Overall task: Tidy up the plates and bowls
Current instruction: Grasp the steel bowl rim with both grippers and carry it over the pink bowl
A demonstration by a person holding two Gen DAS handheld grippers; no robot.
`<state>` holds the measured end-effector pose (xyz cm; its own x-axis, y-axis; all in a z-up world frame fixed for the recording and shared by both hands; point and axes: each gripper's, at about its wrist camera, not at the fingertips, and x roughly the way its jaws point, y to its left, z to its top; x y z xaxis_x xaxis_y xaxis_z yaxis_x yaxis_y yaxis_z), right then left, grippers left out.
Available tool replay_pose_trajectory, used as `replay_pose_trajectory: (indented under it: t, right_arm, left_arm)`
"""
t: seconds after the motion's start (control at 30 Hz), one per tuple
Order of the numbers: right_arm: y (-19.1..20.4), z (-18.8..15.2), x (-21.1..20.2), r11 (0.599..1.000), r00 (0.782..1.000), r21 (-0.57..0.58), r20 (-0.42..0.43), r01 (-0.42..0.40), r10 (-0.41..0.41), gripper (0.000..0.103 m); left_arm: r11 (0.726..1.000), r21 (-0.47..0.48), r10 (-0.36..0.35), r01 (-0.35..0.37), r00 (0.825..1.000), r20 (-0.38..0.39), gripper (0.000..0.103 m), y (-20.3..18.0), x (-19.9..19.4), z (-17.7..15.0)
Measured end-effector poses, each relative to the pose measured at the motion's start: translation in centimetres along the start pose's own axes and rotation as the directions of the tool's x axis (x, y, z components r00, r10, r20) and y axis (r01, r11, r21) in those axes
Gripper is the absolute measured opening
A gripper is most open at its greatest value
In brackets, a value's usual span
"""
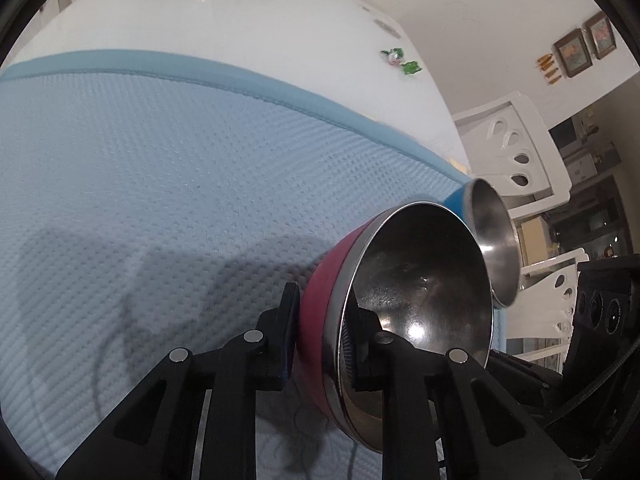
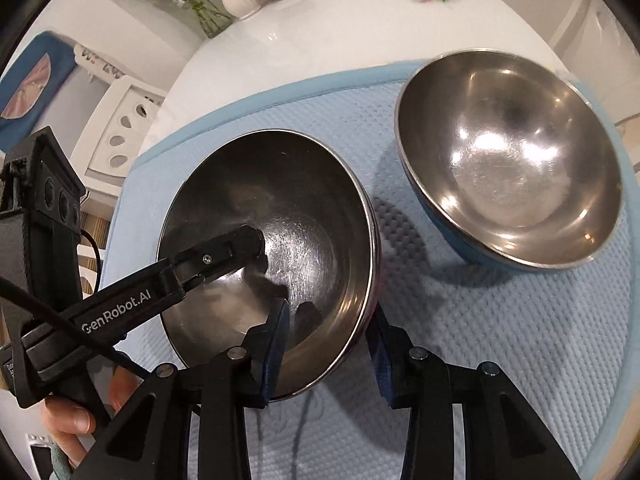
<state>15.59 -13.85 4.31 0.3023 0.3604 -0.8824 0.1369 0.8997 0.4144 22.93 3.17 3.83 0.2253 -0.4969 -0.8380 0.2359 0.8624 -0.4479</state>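
Red bowl (image 1: 320, 320) base hidden, perhaps lifted

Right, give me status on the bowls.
Left claw shut on red bowl rim. Right claw astride same rim, grip unclear. Blue bowl beside it, apart, on mat.

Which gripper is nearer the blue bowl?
Right. The right gripper straddles the red bowl's rim on the side toward the blue bowl. The left gripper clamps the opposite rim, farther away.
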Motion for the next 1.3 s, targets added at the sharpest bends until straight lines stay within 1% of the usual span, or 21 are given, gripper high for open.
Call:
replay_pose_trajectory:
  t: [0.13, 0.37, 0.5, 0.7, 0.83, 0.97, 1.17, 1.3]
  right_arm:
    - [0.6, -0.5, -1.9, 1.0, 1.0, -0.007, 0.026, -0.003, 0.003, 0.037]
    - [2.3, -2.2, -6.0, 0.999, 0.997, -0.039, 0.076, -0.01, 0.013, 0.037]
    - [3.3, -4.6, -8.8, 0.998, 0.994, -0.052, 0.102, -0.028, 0.033, 0.037]
    - [4.3, -9.5, -12.2, 0.998, 0.992, -0.047, 0.113, -0.049, 0.054, 0.037]
    - [4.0, -12.4, -13.9, 0.998, 0.993, -0.043, 0.107, -0.05, 0.055, 0.037]
    - [3.1, -15.3, -14.8, 0.999, 0.996, -0.024, 0.079, -0.044, 0.045, 0.037]
    - [1.9, -18.4, -14.4, 1.0, 1.0, -0.016, 0.016, -0.014, 0.014, 0.037]
    - [1.6, -20.1, -14.3, 0.998, 0.999, -0.048, -0.001, 0.038, -0.038, 0.037]
  left_arm:
    - [1.0, 0.003, -0.007, 0.007, 1.0, 0.026, 0.016, -0.6, -1.7, -0.5]
    - [0.999, 0.028, -0.024, 0.021, 0.996, 0.089, 0.016, -2.5, -6.0, -2.3]
    - [0.998, 0.046, -0.042, 0.036, 0.992, 0.119, 0.016, -3.7, -9.0, -4.7]
    - [0.996, 0.081, -0.059, 0.048, 0.989, 0.134, 0.016, -5.4, -12.3, -9.1]
    - [0.994, 0.089, -0.075, 0.063, 0.989, 0.128, 0.016, -6.5, -13.3, -11.8]
    - [0.993, 0.092, -0.082, 0.072, 0.99, 0.11, 0.016, -7.4, -13.4, -14.5]
    - [0.994, 0.083, -0.077, 0.074, 0.996, 0.039, 0.016, -8.0, -12.2, -18.5]
    - [0.995, 0.058, -0.084, 0.085, 0.996, -0.023, 0.016, -8.0, -10.8, -20.6]
